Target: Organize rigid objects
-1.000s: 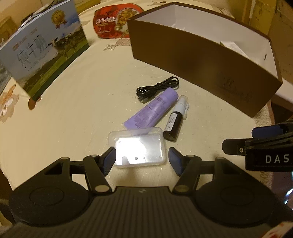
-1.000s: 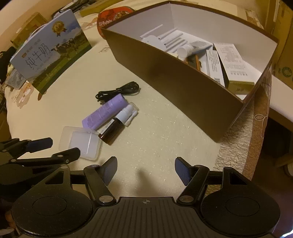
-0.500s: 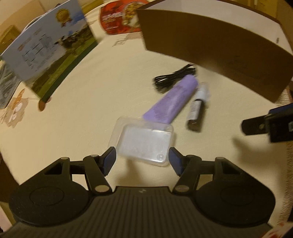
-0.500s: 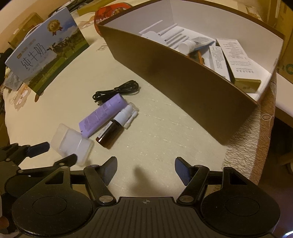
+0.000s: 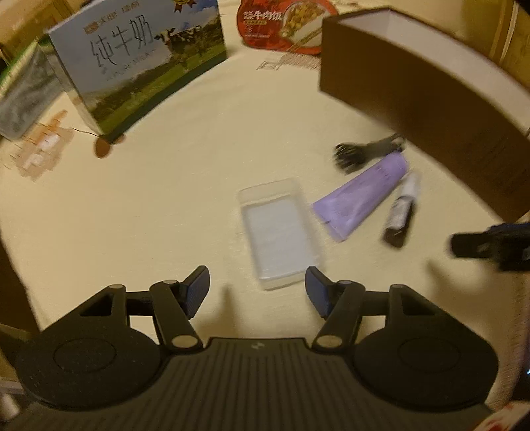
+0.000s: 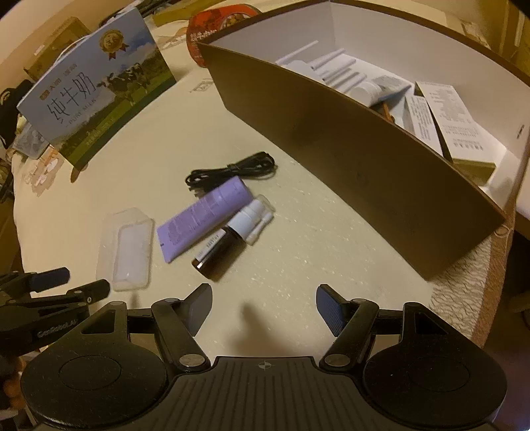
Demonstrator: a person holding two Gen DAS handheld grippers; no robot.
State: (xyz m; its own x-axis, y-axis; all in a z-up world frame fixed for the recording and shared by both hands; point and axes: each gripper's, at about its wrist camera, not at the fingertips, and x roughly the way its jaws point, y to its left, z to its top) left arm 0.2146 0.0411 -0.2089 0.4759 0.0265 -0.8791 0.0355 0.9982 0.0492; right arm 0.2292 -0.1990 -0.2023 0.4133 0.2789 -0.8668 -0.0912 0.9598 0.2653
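A clear plastic case (image 5: 280, 232) lies flat on the table just ahead of my open, empty left gripper (image 5: 257, 286); it also shows in the right wrist view (image 6: 127, 247). Right of it lie a purple tube (image 5: 362, 195) (image 6: 205, 217), a small dark spray bottle with a white cap (image 5: 402, 210) (image 6: 232, 240) and a coiled black cable (image 5: 364, 154) (image 6: 232, 170). My right gripper (image 6: 264, 310) is open and empty above bare table, near the bottle. The brown box (image 6: 347, 146) (image 5: 430, 112) holds several cartons and tubes.
A blue-green milk carton (image 5: 132, 63) (image 6: 96, 102) stands at the back left. A red food tub (image 5: 281, 25) sits behind the box. The table edge with a lace cloth (image 6: 463, 281) runs at the right. The left gripper's fingers (image 6: 49, 281) show at the right view's left edge.
The clear case has been turned from crosswise to lengthwise on the table. My left gripper has drawn back and swung left, staying open. The right gripper has barely moved.
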